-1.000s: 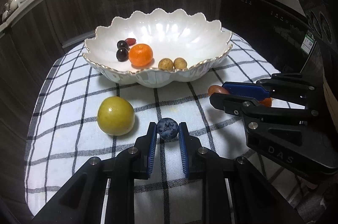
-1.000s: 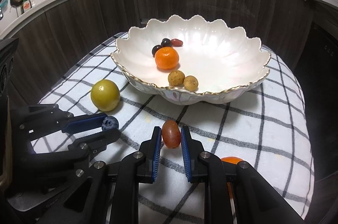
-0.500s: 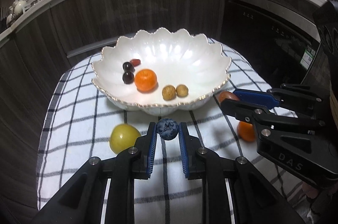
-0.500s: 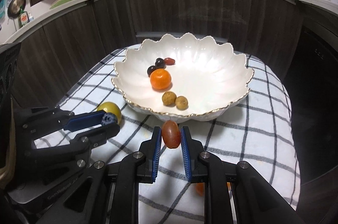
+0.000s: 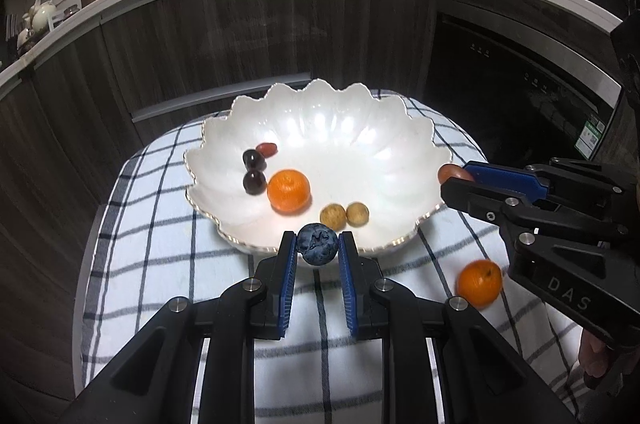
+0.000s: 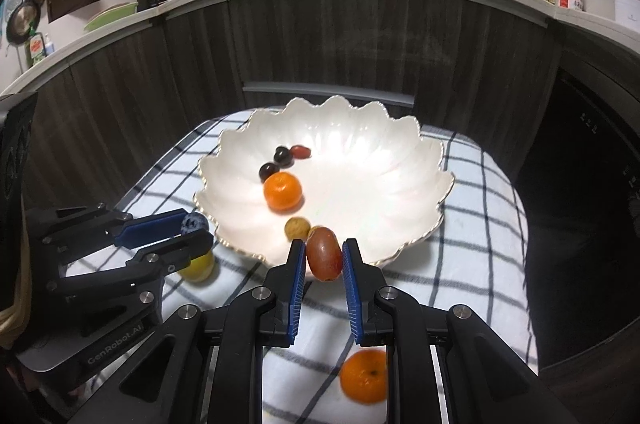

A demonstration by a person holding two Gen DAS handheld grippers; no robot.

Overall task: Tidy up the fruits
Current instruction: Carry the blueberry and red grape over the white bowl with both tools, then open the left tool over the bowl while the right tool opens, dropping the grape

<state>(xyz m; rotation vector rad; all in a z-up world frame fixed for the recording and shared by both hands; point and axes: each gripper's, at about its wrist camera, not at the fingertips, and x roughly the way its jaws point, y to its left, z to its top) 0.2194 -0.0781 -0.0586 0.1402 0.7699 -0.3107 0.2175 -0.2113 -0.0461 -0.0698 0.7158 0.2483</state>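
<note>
A white scalloped bowl (image 5: 360, 144) (image 6: 380, 152) stands on a checked cloth and holds an orange (image 5: 288, 190), two dark grapes (image 5: 254, 170), a red fruit (image 5: 267, 149) and two small brown fruits (image 5: 344, 215). My left gripper (image 5: 318, 250) is shut on a blueberry (image 5: 318, 243) and holds it above the bowl's near rim; it also shows in the right wrist view (image 6: 188, 230). My right gripper (image 6: 323, 258) is shut on a red grape (image 6: 324, 258) at the bowl's near rim; it also shows in the left wrist view (image 5: 456, 178).
A second orange (image 5: 479, 281) (image 6: 364, 376) lies on the checked cloth (image 5: 160, 264) right of the bowl. A yellow-green fruit (image 6: 198, 266) lies on the cloth left of the bowl, under my left gripper. Dark cabinets and a countertop stand behind.
Both grippers have risen from the cloth with their fruit and moved toward the bowl's near rim. The fruit in the bowl has not moved.
</note>
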